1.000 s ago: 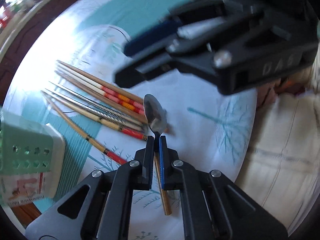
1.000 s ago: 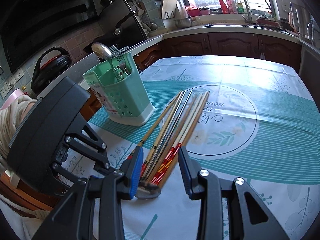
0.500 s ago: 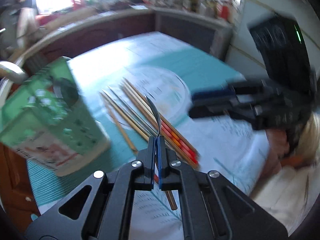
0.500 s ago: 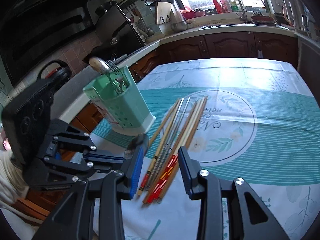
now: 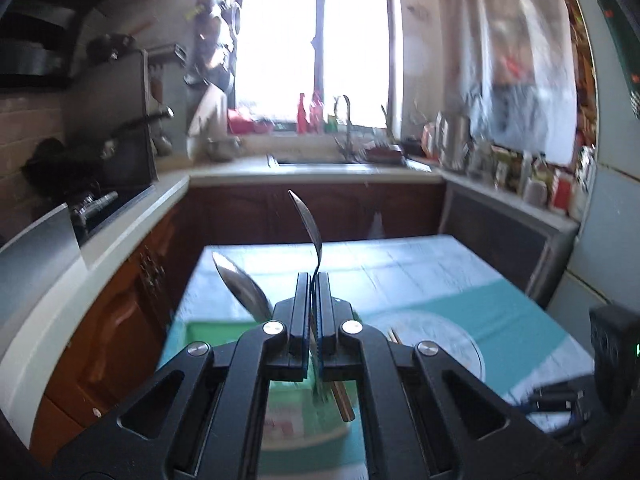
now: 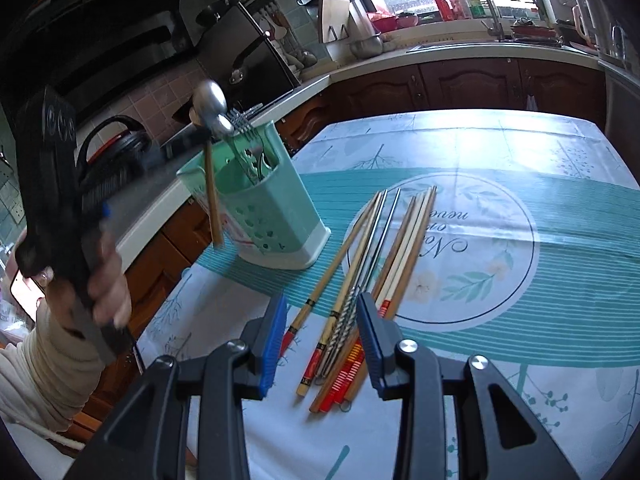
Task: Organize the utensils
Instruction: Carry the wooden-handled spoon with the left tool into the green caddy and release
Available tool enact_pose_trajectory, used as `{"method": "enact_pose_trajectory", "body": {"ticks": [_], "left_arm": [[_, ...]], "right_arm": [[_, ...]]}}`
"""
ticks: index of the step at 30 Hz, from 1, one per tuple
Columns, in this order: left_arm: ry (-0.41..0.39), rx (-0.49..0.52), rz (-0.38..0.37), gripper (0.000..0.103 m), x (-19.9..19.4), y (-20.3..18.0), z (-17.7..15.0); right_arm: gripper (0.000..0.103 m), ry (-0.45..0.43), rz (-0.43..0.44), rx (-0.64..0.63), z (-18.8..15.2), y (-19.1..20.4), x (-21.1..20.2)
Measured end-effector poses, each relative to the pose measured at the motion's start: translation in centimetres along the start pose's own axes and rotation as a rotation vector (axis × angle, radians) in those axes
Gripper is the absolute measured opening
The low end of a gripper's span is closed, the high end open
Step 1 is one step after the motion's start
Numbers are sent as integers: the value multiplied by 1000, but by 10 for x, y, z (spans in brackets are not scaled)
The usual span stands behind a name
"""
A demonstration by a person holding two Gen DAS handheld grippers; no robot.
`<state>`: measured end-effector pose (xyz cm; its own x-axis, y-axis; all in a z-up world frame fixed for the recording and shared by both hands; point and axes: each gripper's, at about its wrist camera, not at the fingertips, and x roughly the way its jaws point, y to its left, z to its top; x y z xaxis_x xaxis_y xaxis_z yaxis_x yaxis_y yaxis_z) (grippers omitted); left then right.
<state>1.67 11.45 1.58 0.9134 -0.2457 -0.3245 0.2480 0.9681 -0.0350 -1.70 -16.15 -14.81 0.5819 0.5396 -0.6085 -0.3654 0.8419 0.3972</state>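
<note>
Left gripper (image 5: 314, 280) fingers clamp a wooden-handled steel spoon (image 5: 307, 220), handle largely hidden; right gripper (image 6: 320, 340) fingers part-open, empty, above striped chopsticks (image 6: 352, 320); only the right view shows the mint slotted holder (image 6: 276, 216) clearly.

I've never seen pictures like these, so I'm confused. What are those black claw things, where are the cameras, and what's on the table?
They are tools, not robot arms. A person holds one hand-held gripper in each hand, and each carries a camera looking along its two fingers.

The left camera shows the left hand-held gripper shut on a wooden-handled spoon, bowl pointing up. The right camera sees that spoon from the side, held beside the green utensil holder, which already has forks and a spoon in it.

The right hand-held gripper is open, hovering over a bunch of chopsticks lying on the teal-and-white tablecloth.
</note>
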Motion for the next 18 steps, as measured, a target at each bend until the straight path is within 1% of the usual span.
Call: {"method": "enact_pose_trajectory", "body": {"ticks": [3,6,9,13,14,18], "left_arm": [[-70,13,49,0,-2,3,12],[-113,27,86,0,-5,8,13],[-135,62,100,0,6,-1,3],[-168,123,109,0,13,-18,-28],[-162,134,105,0,15,-21,-35],[-87,146,89,0,27,-29,-61]], "right_arm": [[36,-1,-10,-14,-1,3,2],[36,-2,-14,-30,-3,5,3],[36,-2,-19,-43,-3,7,3],[36,-2,-34,-63,-6,9,4],[36,-2,-35,-66,-7,9,4],[36,-1,-41,-71,-8,8,3]]}}
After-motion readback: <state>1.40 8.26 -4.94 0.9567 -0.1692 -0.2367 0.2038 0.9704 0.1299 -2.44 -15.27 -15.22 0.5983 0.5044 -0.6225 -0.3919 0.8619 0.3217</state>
